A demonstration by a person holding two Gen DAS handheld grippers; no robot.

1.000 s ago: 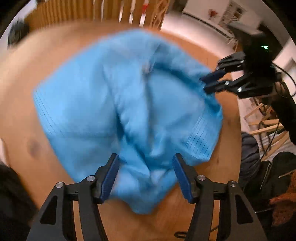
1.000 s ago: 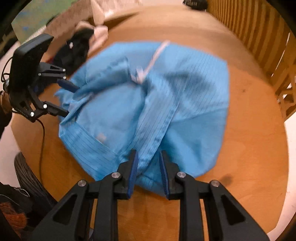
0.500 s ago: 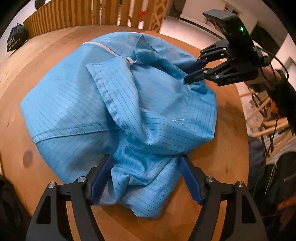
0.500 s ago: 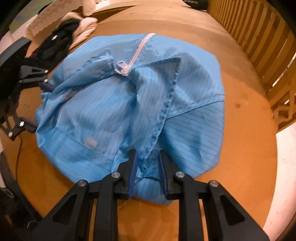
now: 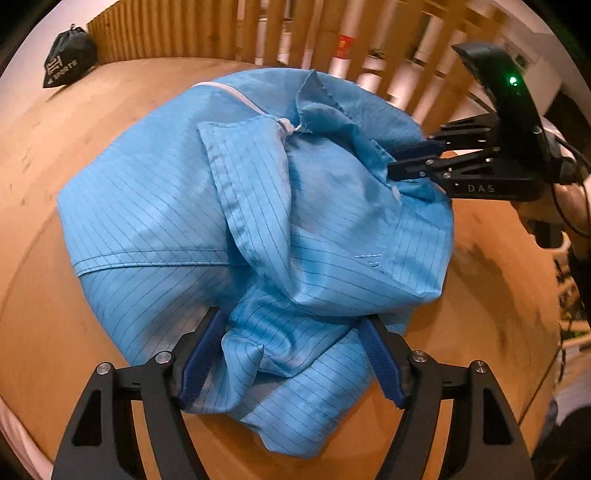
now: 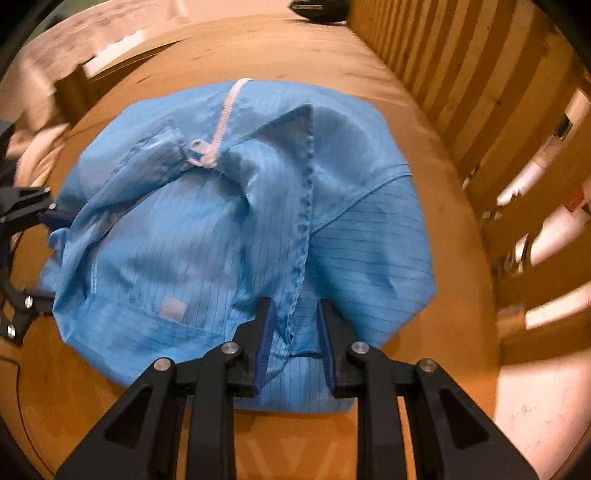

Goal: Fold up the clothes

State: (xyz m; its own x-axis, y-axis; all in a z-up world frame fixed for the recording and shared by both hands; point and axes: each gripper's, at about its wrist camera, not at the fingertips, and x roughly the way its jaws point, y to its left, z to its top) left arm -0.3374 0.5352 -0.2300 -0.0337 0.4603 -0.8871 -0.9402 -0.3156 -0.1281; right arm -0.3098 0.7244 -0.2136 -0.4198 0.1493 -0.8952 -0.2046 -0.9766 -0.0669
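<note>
A light blue pinstriped garment (image 5: 166,206) with a white zipper (image 5: 288,127) lies bunched on the round wooden table (image 5: 74,147). My left gripper (image 5: 291,317) stands wide at the near edge of the heap, its blue pads pressed on a thick wad of the cloth. At the far right edge, my right gripper (image 5: 391,164) pinches the fabric. In the right wrist view, the right gripper (image 6: 294,304) is nearly shut on a stitched hem of the garment (image 6: 184,240). The left gripper (image 6: 44,258) shows at the left edge, on the cloth.
A wooden slat fence (image 5: 258,26) runs close behind the table and along its side (image 6: 461,55). A black drawstring bag (image 5: 68,59) sits at the table's far end. Pale clothing (image 6: 33,147) lies blurred beyond the left edge. A hand (image 5: 569,199) holds the right gripper.
Both grippers have slid across the table toward the slat fence, and the garment came with them. The left jaws stand wider than one second ago, with more cloth between them.
</note>
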